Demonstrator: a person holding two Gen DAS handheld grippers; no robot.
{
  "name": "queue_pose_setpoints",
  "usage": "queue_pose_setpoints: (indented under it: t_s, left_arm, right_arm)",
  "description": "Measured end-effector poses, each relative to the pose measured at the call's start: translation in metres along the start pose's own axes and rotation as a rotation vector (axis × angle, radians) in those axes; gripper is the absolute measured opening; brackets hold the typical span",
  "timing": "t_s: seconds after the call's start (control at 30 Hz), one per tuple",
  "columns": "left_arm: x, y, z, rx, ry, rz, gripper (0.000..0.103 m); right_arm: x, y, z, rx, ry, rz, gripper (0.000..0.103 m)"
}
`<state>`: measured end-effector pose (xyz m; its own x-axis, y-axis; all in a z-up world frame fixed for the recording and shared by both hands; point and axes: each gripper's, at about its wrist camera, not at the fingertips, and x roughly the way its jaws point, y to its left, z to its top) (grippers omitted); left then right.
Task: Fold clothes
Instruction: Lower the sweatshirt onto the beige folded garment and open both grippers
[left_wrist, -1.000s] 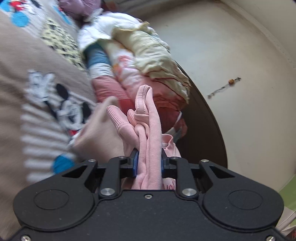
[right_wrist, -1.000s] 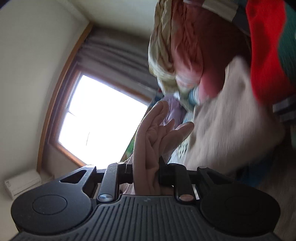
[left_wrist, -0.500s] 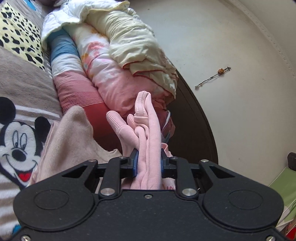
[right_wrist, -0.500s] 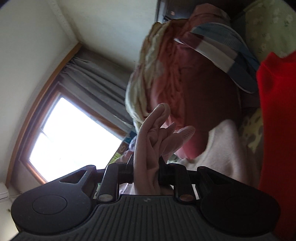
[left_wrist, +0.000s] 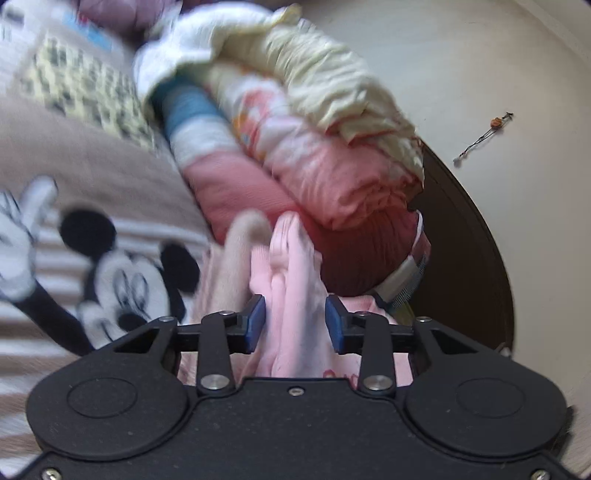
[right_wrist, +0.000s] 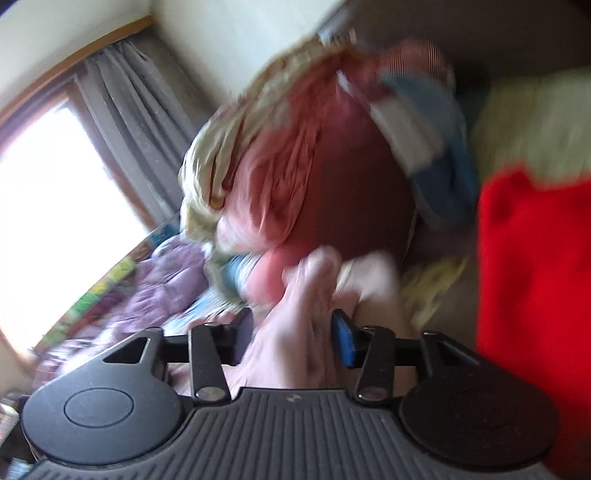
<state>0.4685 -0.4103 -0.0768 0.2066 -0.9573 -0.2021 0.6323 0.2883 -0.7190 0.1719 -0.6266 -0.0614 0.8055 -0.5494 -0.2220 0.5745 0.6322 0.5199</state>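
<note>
The rolled bedding (left_wrist: 303, 177) at the dark headboard (left_wrist: 469, 258) serves as the landmark. Left of it lies the cartoon-mouse blanket (left_wrist: 110, 266), which now fills the left of the left wrist view again, where half a second ago only part of the print showed.

Just in front of the roll, the left gripper (left_wrist: 295, 321) has the bunched pink garment (left_wrist: 291, 280) between its blue pads (left_wrist: 255, 321). A second ago those pads squeezed the cloth into a thin strip; now the jaws are opening, a gap shows beside the right pad, and the fabric stands looser and wider between them, no longer pinched.

In the right wrist view the same roll (right_wrist: 325, 177) hangs above the right gripper (right_wrist: 291, 332), with the grey curtain (right_wrist: 136, 125) and bright window to its left and a red cloth (right_wrist: 535, 295) to its right. The view has rolled round since a second ago. The jaws here are opening too: the pale pink cloth (right_wrist: 295, 332) that was clamped narrow now sits slack between pads standing well apart. Both views are blurred.
</note>
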Motion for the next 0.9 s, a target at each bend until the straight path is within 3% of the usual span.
queue_pose_setpoints:
  t_s: [0.07, 0.13, 0.23, 0.37, 0.53, 0.7, 0.8, 0.83, 0.9]
  left_arm:
    - [-0.01, -0.015, 0.003, 0.095, -0.041, 0.003, 0.033]
    - [-0.011, -0.034, 0.005, 0.203, -0.045, 0.0, 0.033]
    - [0.009, -0.062, 0.002, 0.386, 0.011, 0.025, 0.033]
    - [0.04, -0.07, -0.013, 0.535, 0.095, 0.095, 0.033]
    - [0.041, -0.039, -0.038, 0.412, 0.082, 0.138, 0.032]
    - [0.031, -0.05, -0.037, 0.414, 0.047, 0.15, 0.032]
    - [0.015, -0.065, -0.034, 0.439, 0.015, 0.166, 0.058]
    - [0.008, -0.07, -0.032, 0.436, -0.002, 0.172, 0.058]
    - [-0.008, -0.076, -0.032, 0.409, -0.022, 0.173, 0.066]
  right_arm:
    - [-0.011, 0.014, -0.001, -0.099, -0.065, -0.015, 0.053]
    - [-0.015, 0.025, -0.001, -0.194, -0.105, 0.022, 0.053]
    - [-0.003, 0.032, -0.006, -0.264, -0.06, 0.074, 0.051]
    - [0.024, 0.028, -0.016, -0.3, 0.029, 0.041, 0.051]
    - [0.04, 0.018, -0.024, -0.278, 0.083, 0.055, 0.051]
    - [0.028, 0.026, -0.036, -0.311, 0.073, 0.059, 0.053]
    - [0.012, 0.031, -0.028, -0.298, 0.045, 0.073, 0.07]
    - [0.006, 0.032, -0.025, -0.295, 0.036, 0.077, 0.077]
    - [-0.003, 0.033, -0.02, -0.271, 0.049, 0.084, 0.078]
